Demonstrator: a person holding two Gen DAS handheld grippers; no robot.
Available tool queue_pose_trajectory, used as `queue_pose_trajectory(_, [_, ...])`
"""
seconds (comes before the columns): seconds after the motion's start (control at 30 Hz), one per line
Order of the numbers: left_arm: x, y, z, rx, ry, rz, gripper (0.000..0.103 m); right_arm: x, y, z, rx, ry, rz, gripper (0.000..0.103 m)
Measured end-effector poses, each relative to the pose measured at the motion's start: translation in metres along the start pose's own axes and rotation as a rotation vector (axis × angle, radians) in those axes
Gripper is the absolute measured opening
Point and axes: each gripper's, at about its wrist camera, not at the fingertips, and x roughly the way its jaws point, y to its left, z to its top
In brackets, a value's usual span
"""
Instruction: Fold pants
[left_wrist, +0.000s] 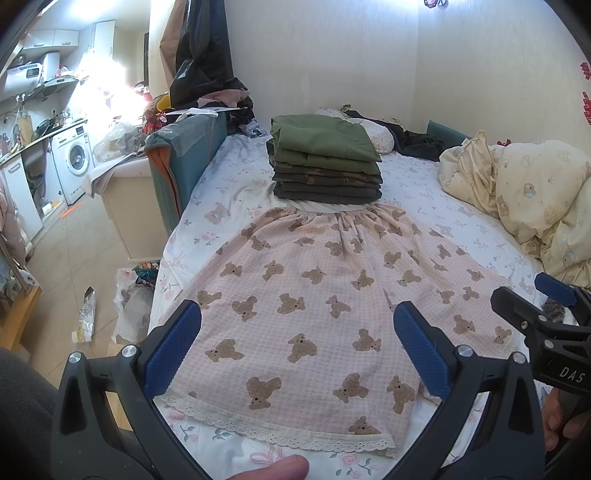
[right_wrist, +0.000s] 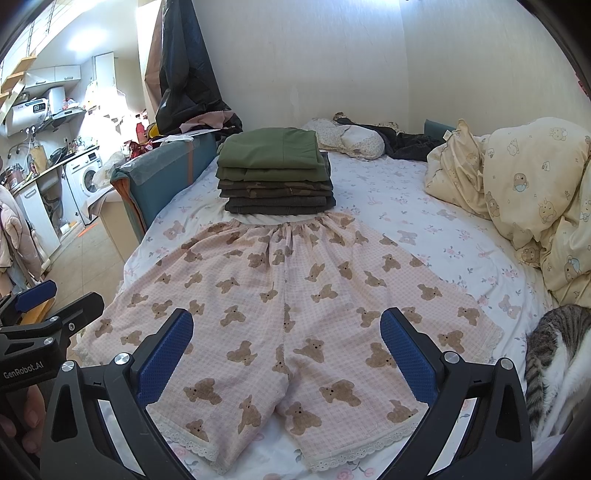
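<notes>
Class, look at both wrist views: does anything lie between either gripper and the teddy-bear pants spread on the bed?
Nothing visible does. The left gripper and right gripper both hang open directly over the pants. The stack of folded clothes sits beyond the waistband, and the cat lies off to the right.

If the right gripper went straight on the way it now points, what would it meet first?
Probably the pink bear-print pants, spread flat on the bed: the open right gripper hovers over their legs, angled down. On a shallower line it would reach the stack of folded clothes. Depth is unclear.
</notes>
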Motion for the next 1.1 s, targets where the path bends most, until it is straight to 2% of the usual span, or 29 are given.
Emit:
queue_pose_trajectory(0.9, [0.0,-0.007,0.0,-0.003,0.003,0.006,0.103,-0.002,0.0,0.004,0.003,0.004,-0.001,0.103])
queue_pose_trajectory(1.1, [0.008,-0.008,0.006,0.01,0.047,0.013,0.103,-0.002,-0.01,0.008,0.042,0.033,0.004,0.103])
